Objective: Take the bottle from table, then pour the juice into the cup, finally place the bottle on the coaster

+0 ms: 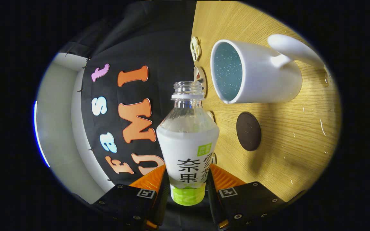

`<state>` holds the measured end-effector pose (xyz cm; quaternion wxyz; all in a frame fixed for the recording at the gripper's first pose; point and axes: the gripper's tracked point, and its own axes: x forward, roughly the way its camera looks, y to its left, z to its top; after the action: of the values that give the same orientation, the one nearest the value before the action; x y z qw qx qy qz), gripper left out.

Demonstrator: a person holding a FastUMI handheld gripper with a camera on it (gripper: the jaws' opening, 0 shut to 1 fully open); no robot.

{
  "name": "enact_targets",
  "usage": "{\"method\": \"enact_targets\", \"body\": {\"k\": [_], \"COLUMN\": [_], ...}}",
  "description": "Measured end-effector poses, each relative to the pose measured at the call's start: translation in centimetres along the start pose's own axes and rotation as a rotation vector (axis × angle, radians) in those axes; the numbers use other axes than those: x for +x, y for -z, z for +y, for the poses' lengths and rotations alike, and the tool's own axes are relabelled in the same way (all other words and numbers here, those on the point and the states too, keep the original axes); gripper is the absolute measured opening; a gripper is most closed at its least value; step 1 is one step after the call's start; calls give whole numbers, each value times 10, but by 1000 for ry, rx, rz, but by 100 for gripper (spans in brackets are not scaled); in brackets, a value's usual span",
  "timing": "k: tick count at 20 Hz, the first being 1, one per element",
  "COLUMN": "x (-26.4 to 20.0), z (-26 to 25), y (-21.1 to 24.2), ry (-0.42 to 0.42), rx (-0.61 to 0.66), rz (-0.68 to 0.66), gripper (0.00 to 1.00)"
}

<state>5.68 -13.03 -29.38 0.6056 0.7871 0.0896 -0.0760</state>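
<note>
My gripper (187,183) is shut on the lower body of a clear, uncapped bottle (188,141) with a white and green label. The view is rolled about a quarter turn, so the wooden table (287,150) stands like a wall beside the bottle and the bottle lies near level. The bottle's open mouth (188,86) is just short of the rim of a white mug (255,72) with a blue-green inside and a big handle. No stream of juice is visible at the mouth. A dark round coaster (248,131) lies on the table between the mug and my fingers.
Small flat decorated discs (195,48) lie on the table beyond the mug, near the table's far edge by the booth wall. Bare wood stretches beside the coaster, with a few pale scratches.
</note>
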Motion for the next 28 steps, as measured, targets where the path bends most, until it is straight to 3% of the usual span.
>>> {"method": "enact_targets", "body": {"k": [28], "x": [-2], "z": [18], "y": [-23], "ry": [-33], "rx": [111], "rz": [-48], "gripper": [57]}}
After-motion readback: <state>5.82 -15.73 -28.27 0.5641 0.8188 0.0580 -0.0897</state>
